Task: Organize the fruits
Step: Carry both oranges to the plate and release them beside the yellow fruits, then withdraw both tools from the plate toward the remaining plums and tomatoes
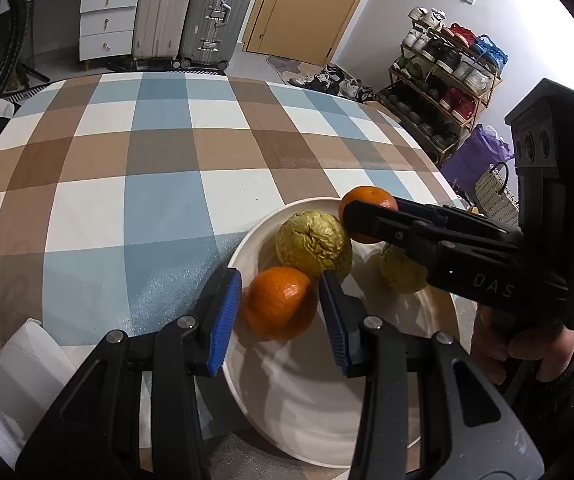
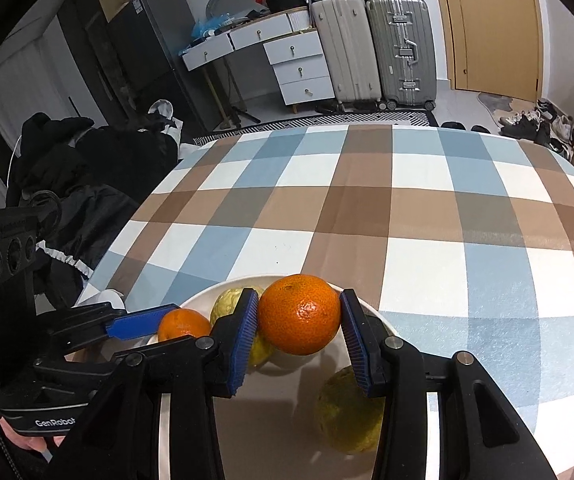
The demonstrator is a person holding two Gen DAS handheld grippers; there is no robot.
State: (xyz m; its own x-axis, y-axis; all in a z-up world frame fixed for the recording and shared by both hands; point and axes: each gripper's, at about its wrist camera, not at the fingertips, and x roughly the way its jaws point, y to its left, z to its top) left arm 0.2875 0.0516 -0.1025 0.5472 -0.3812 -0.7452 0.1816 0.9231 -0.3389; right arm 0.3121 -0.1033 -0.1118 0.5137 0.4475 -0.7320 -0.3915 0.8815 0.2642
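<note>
Orange (image 2: 299, 314) pinched between the blue pads of the right claw (image 2: 299, 334), lifted over the far rim of a white bowl (image 2: 379, 320). Second orange (image 1: 280, 303) resting inside the bowl near its left edge, between the spread fingers of the left claw (image 1: 281, 320), neither pad touching it. Wrinkled yellow-green fruit (image 1: 313, 243) sitting in the bowl just behind the second orange, touching it. Another yellow-green fruit (image 2: 349, 410) lying in the bowl below the right claw, partly hidden by one finger. Bowl standing near the front edge of a worktop (image 1: 127, 160) covered in a blue, brown and white checked cloth. White folded cloth or paper roll (image 1: 19, 380) at the lower left of the left wrist view, exact kind hard to tell. Beyond the worktop, two upright suitcases (image 2: 375, 48) side by side, a white chest of drawers (image 2: 299, 68) to their left, a wooden door (image 2: 491, 24) to their right. Shoe rack (image 1: 443, 80) crowded with shoes against the right wall. Dark heap of clothing (image 2: 87, 160) off the left side of the worktop.
</note>
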